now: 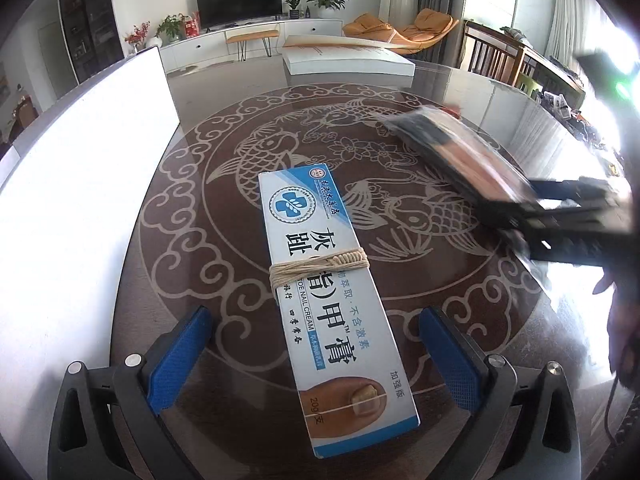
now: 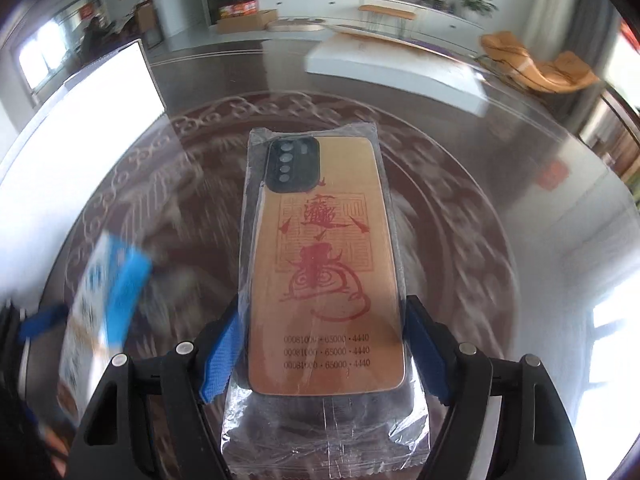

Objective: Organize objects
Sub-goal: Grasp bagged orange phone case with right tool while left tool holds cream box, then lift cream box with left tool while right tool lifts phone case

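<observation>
Landmark: cream box (image 1: 336, 304), twine-wrapped, flat on the fish-pattern worktop (image 1: 192, 216). Left gripper (image 1: 316, 364) straddles the box's near end, jaws released, blue pads clear of both long sides; the box's long axis runs away from the jaws, slightly skewed, so closing would pinch it across its width.

Phone case (image 2: 320, 256) in a clear sleeve sits to the right of the box. Right gripper (image 2: 324, 356) has it between the jaws, pads pressing the sleeve at the near end: grasping the case. Case's long axis points straight out from the jaws. Left wrist view is blurred, but the case looks lifted and tilted off the worktop.

White tray (image 1: 348, 58) lies beyond the box, at the far edge. Judgement: the right hand is mid-carry; the left is nearer the box, ready to grasp.
</observation>
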The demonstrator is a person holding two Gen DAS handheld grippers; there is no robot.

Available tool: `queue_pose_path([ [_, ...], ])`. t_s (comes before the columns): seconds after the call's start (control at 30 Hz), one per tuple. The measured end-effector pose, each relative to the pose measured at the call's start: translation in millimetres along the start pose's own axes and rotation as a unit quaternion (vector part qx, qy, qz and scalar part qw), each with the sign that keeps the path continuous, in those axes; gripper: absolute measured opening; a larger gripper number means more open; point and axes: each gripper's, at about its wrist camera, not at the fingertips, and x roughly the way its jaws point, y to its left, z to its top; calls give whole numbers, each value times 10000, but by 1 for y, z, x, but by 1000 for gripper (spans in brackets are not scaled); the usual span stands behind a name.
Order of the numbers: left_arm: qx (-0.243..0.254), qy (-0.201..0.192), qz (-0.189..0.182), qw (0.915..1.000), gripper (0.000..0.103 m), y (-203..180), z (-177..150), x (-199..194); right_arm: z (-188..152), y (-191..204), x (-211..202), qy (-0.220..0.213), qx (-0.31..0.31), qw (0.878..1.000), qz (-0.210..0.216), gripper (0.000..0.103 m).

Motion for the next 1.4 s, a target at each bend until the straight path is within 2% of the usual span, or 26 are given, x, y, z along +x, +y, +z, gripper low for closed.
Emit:
queue_pose_path([
  [0.1, 0, -1, 2, 10000, 103, 0, 0, 0, -62, -16, -37, -196, 540, 9979, -314, 76],
  [0.23, 1, -2, -1, 10000, 103, 0, -1, 0, -128, -18, -68, -479, 876, 9938, -489, 77],
  [0.37, 2, -3, 0, 10000, 103, 0, -1, 0, -154, -15, -83, -554, 1020, 9920, -494, 90],
  [0.53, 1, -4, 1, 10000, 103, 0, -1, 0, -164, -21, -88, -530, 1252, 9893, -538, 96],
  [0.73, -1, 7, -19, 10000, 103, 0, 0, 1, -149, -13, -77, -497, 1252, 9895, -519, 96],
  [0.8, 53, 157, -61, 9998, 103, -1, 3, 2, -147, -16, -75, -477, 1322, 9892, -418, 97],
  [0.87, 186, 561, -125, 9982, 103, -2, 12, 6, -139, -20, -74, -337, 1390, 9894, -242, 96],
  [0.93, 235, 927, -143, 9953, 103, -4, 21, 12, -123, -20, -74, -204, 1157, 9927, -268, 96],
  [1.0, 315, 976, -183, 9946, 103, -5, 25, 16, -104, -17, -67, 86, 816, 9959, -394, 96],
  [1.07, 332, 825, -189, 9959, 103, -4, 26, 17, -84, -14, -55, 411, 516, 9969, -431, 96],
  [1.1, 329, 608, -198, 9974, 89, -2, 25, 14, -78, -12, -48, 605, 406, 9962, -476, 96],
  [1.13, 333, 439, -199, 9983, 66, -1, 25, 10, -74, -11, -40, 796, 318, 9950, -509, 97],
  [1.2, 202, 304, -277, 9990, 42, 6, 27, 4, -74, -10, -34, 942, 314, 9945, -320, 96],
  [1.23, 35, 275, -507, 9983, 42, 10, 26, 2, -77, -11, -34, 977, 379, 9943, -208, 94],
  [1.3, -129, 130, -653, 9977, 42, 13, 19, -9, -84, -16, -45, 755, 558, 9954, -215, 76],
  [1.4, -93, -77, -822, 9965, 42, 8, 10, -30, -96, -24, -60, 633, 904, 9938, -106, 75],
])
